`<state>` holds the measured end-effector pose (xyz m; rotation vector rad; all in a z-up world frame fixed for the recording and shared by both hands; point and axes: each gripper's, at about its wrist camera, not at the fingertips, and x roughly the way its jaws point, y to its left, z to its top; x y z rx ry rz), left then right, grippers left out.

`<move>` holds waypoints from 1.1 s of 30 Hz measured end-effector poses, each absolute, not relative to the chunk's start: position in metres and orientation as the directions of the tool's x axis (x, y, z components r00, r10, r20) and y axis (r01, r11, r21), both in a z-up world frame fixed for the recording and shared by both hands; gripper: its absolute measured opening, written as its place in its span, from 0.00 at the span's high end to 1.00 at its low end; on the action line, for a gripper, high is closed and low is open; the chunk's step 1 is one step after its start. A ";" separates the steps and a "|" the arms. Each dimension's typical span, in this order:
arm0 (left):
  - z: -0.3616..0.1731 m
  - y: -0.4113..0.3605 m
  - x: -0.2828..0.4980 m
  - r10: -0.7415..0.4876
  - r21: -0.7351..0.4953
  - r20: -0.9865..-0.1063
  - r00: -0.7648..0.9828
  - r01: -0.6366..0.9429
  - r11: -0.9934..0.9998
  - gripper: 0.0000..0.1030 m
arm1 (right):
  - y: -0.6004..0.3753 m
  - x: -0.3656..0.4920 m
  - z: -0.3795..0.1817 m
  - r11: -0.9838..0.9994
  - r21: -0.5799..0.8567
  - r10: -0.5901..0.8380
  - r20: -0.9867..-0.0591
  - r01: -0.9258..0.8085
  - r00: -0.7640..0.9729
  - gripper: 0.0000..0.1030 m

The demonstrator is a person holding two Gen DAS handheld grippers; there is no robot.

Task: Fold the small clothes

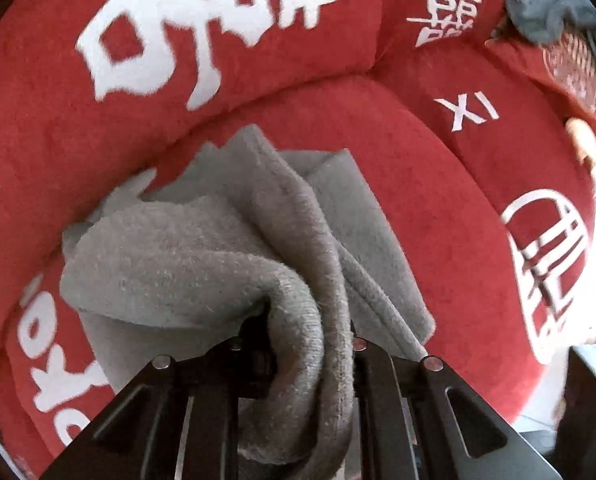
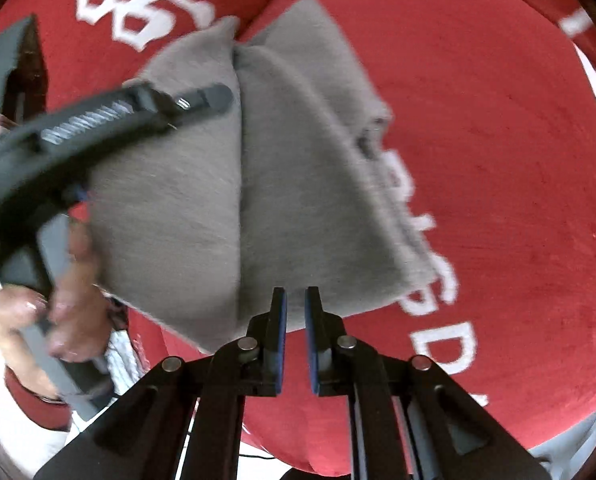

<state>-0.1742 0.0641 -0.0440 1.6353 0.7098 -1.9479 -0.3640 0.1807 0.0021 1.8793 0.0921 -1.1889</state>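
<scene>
Left gripper (image 1: 298,344) points down w/ a thick roll of the grey cloth (image 1: 226,248) bunched between its jaws; pads are buried in the fabric, so it's clamped on the cloth. From the jaws the cloth spreads up & away in loose folds over the red cover (image 1: 398,140) beneath.

Right gripper (image 2: 296,312) has its jaws standing a narrow gap apart, blue pads facing each other, nothing between them. Its tips sit just at the near edge of the grey cloth (image 2: 202,184), which hangs as a folded sheet w/ a crease down the middle. Whether the tips touch the edge can't be told.

In the right wrist view the left gripper (image 2: 214,98) reaches in from the left, blurred, its tip at the cloth's upper part. A hand (image 2: 54,300) wraps its grey handle at lower left, w/ a dark red sleeve (image 2: 38,400) below.

Surface: soft, plush red cover w/ big white characters & letters, rounded like cushions; seam between two pads runs behind the cloth in the left wrist view.

Around: a dark grey garment (image 1: 554,4) lies crumpled at far upper right, well apart from the cloth. Bright, washed-out area at the right edge; dark box (image 1: 590,396) at lower right.
</scene>
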 end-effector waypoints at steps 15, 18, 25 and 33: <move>0.028 0.050 -0.135 -0.099 -0.206 -0.931 -0.350 0.731 -0.650 0.32 | 0.178 -0.414 -0.008 -0.606 0.742 -0.539 -0.649 0.287 0.538 0.63; 0.014 0.039 -0.105 -0.125 -0.156 -0.952 -0.279 0.793 -0.589 0.32 | 0.178 -0.429 -0.014 -0.595 0.787 -0.618 -0.579 0.165 0.531 0.63; -0.027 0.024 -0.027 -0.092 -0.104 -0.985 -0.148 0.923 -0.371 0.32 | 0.188 -0.447 -0.037 -0.484 0.857 -0.786 -0.337 -0.177 0.519 0.47; -0.040 0.023 -0.011 -0.099 -0.071 -0.989 -0.111 0.939 -0.336 0.25 | 0.120 -0.452 -0.014 -0.553 0.815 -0.601 -0.533 0.172 0.595 0.85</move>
